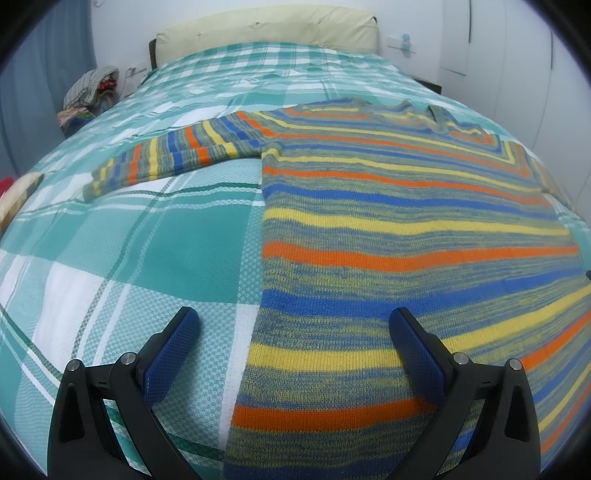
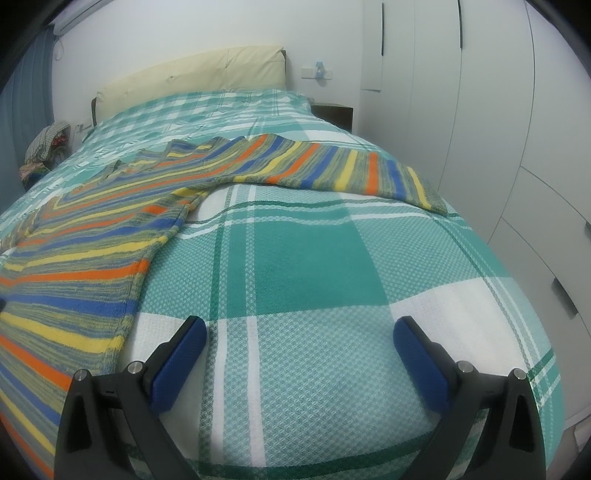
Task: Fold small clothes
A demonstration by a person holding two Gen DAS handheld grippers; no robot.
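Observation:
A striped knit sweater (image 1: 388, 229) in orange, yellow, blue and grey-green lies flat on the bed, sleeves spread out. Its left sleeve (image 1: 173, 155) reaches left; its right sleeve (image 2: 332, 166) reaches toward the bed's right edge. My left gripper (image 1: 293, 325) is open and empty, just above the sweater's lower left hem, one finger over the blanket, one over the knit. My right gripper (image 2: 299, 332) is open and empty over bare blanket, to the right of the sweater's body (image 2: 81, 258).
The bed is covered by a teal and white checked blanket (image 2: 314, 258) with a cream headboard (image 1: 266, 33). A pile of clothes (image 1: 90, 96) sits left of the bed. White wardrobe doors and drawers (image 2: 517, 147) stand close on the right.

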